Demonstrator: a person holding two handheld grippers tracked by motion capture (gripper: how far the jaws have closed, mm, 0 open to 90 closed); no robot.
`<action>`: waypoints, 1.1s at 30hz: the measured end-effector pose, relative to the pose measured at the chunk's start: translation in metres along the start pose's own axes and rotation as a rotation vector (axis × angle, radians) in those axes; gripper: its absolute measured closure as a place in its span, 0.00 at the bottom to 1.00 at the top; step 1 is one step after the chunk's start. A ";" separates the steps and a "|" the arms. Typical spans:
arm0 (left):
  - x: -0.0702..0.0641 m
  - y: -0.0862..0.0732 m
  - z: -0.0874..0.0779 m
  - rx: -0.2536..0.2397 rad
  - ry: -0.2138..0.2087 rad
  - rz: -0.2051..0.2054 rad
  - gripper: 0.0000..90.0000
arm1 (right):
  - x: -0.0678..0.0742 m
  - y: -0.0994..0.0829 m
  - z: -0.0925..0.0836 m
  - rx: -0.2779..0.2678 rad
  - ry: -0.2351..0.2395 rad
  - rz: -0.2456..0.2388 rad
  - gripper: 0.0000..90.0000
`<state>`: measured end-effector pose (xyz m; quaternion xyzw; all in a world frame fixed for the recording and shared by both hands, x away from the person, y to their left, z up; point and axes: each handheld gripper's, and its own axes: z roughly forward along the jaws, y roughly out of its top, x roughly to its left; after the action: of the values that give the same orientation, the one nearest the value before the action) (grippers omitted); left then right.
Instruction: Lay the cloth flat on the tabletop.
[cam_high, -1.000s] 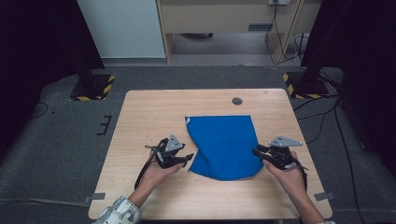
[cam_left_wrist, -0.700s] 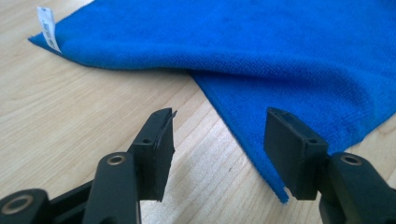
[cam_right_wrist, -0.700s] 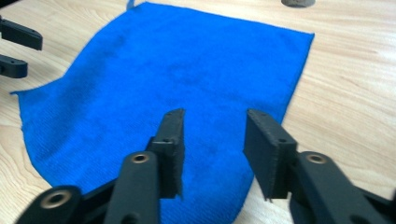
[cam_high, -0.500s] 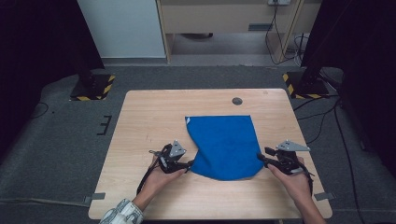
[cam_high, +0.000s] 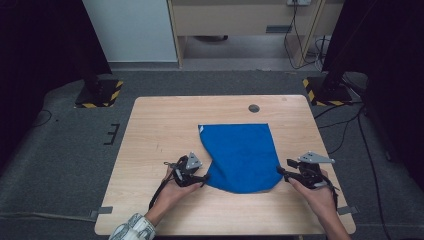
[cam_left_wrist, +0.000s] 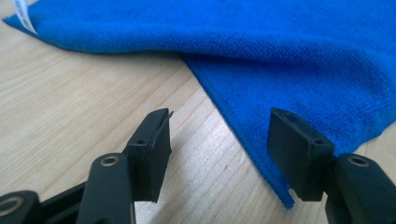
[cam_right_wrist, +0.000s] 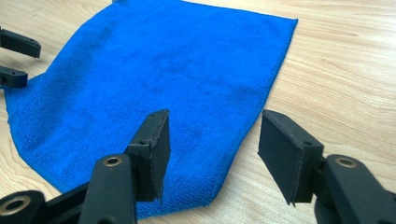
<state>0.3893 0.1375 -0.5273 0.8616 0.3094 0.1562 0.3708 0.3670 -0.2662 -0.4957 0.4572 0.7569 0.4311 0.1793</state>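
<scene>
A blue cloth (cam_high: 240, 155) lies flat on the wooden table (cam_high: 160, 125), with a white label (cam_high: 201, 129) at its far left corner. My left gripper (cam_high: 204, 177) rests at the cloth's near left edge. In the left gripper view it (cam_left_wrist: 219, 116) stands open, and the cloth's (cam_left_wrist: 289, 51) hem runs under the right jaw without being pinched. My right gripper (cam_high: 281, 170) is at the near right corner. Its jaws (cam_right_wrist: 215, 116) have just been opening, and the cloth's (cam_right_wrist: 154, 70) corner lies loose below and between them.
A small dark round hole (cam_high: 254, 108) sits in the tabletop beyond the cloth. Bare wood lies to the left and along the near edge. Dark stands with yellow-black striped feet (cam_high: 102, 95) stand on the floor past the table's far corners.
Both hands have drawn slightly back toward the near edge. The right gripper's jaws have parted. The cloth has stayed flat in place.
</scene>
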 end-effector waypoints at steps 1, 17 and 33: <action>0.000 0.000 0.000 0.003 0.002 0.000 0.44 | 0.000 0.000 0.000 0.000 0.002 0.001 0.48; -0.011 0.001 -0.001 0.021 -0.056 0.012 0.46 | -0.003 -0.016 -0.001 0.094 0.039 0.009 0.46; -0.017 0.003 0.000 0.048 -0.113 0.034 0.73 | 0.004 -0.001 0.021 0.141 0.147 0.002 0.68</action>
<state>0.3771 0.1248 -0.5258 0.8829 0.2770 0.1060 0.3641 0.3783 -0.2522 -0.5082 0.4367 0.7960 0.4093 0.0902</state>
